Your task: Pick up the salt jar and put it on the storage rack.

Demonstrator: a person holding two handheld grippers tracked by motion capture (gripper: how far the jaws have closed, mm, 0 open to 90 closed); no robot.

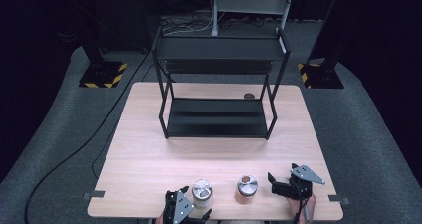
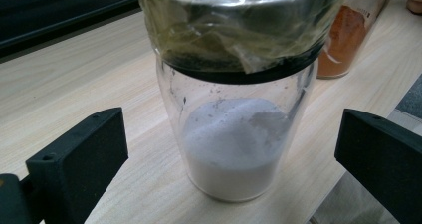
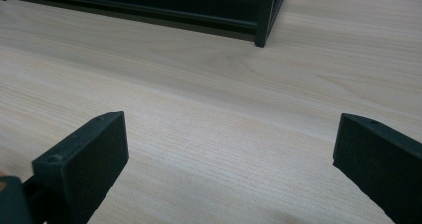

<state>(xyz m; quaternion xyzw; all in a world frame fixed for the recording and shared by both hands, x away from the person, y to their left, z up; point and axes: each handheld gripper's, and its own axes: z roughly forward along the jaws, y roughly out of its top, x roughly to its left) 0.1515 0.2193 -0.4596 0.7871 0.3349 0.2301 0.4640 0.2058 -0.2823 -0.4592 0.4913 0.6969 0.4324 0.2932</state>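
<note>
Left gripper [image 2: 231,149] spread around white-powder jar [image 2: 234,109] (no readable label), right gripper [image 3: 231,149] spread, empty.

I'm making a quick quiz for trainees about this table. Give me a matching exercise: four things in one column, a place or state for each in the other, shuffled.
Things:
1. white-powder jar
2. orange-powder jar
3. black rack
4. right tongs

Place or state:
A. at the far middle of the table
B. open over bare wood
C. between the open left tongs
D. right of the other jar in the high view

Pairs: 1-C, 2-D, 3-A, 4-B
</note>
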